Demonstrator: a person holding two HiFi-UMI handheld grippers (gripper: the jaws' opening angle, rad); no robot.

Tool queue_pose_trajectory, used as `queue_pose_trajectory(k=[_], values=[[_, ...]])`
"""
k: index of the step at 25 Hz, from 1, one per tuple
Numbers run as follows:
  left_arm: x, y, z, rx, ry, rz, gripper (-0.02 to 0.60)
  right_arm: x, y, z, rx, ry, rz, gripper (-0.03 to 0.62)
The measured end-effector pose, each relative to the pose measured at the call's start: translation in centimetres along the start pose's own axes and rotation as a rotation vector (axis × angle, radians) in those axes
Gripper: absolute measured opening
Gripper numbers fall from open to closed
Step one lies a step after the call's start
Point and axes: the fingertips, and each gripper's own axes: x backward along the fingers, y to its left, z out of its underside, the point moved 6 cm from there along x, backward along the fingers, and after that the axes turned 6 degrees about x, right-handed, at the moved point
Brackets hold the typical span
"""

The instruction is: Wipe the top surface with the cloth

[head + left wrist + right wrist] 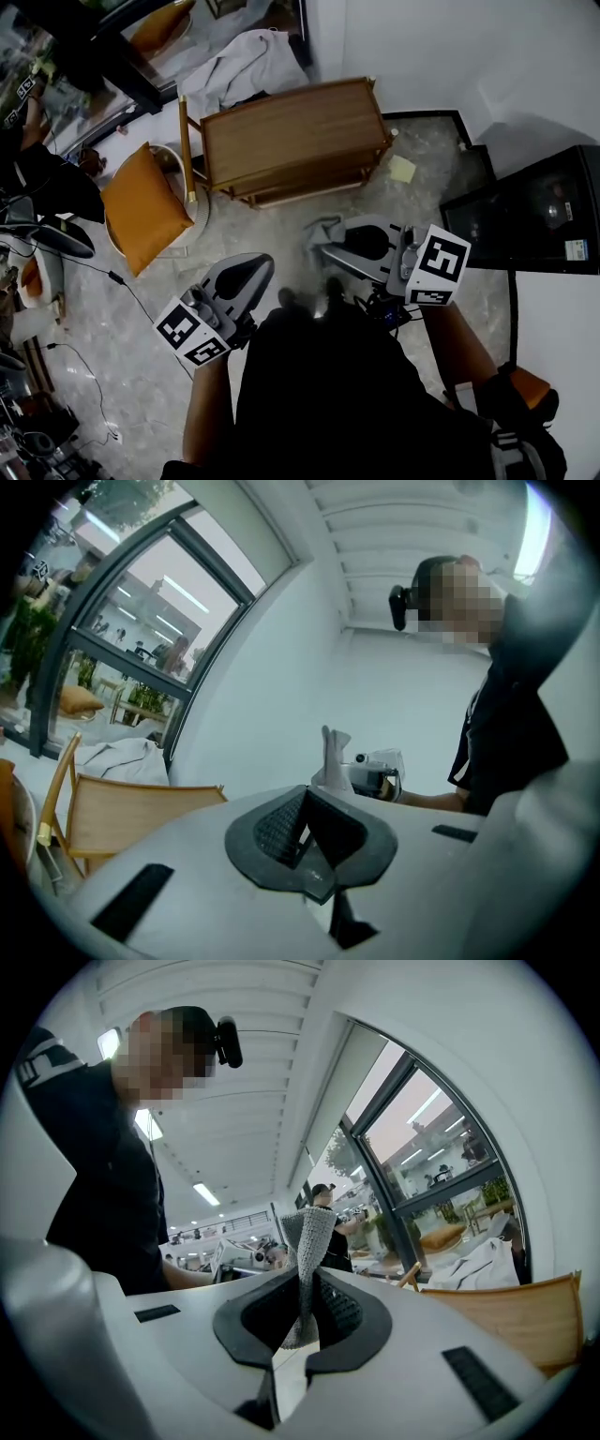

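Observation:
A low wooden table (291,141) stands on the marble floor ahead of me, its top bare. My right gripper (330,246) is held above the floor in front of the table and is shut on a grey cloth (321,231). In the right gripper view the knitted cloth (307,1241) stands up between the pads (342,1312), with the table's edge (511,1316) at the right. My left gripper (255,272) hovers to the left, short of the table, shut with nothing in it. The left gripper view shows its jaws closed together and the table (122,813) at the left.
A chair with an orange cushion (145,206) stands to the left of the table. A white sheet (246,61) lies behind it. A yellow note (402,169) lies on the floor at the right, near a black cabinet (548,211). Cables (84,361) run across the floor at the left.

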Motion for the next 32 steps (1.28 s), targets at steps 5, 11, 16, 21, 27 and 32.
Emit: queue_pose_trajectory(k=[5, 11, 16, 21, 27, 32], values=[[0.1, 0.6, -1.4, -0.034, -0.019, 0.038, 0.012, -0.3, 0.3, -1.2, 0.038, -0.002, 0.054, 0.034], [3.2, 0.5, -2.4, -0.070, -0.063, 0.029, 0.012, -2.8, 2.4, -2.0, 0.088, 0.028, 0.085, 0.034], [5.5, 1.4, -2.0, -0.079, -0.064, -0.003, 0.012, -5.4, 3.2, -2.4, 0.131, 0.065, 0.054, 0.034], [6.9, 1.5, -1.7, -0.072, -0.062, -0.002, 0.012, -6.8, 4.0, -1.9, 0.114, 0.069, 0.046, 0.034], [7.4, 1.3, -2.0, -0.094, -0.048, 0.011, 0.012, -7.4, 4.2, -2.2, 0.119, 0.061, 0.051, 0.034], [7.6, 1.2, -1.9, -0.086, -0.039, 0.027, 0.012, -7.7, 4.3, -2.2, 0.124, 0.063, 0.064, 0.034]])
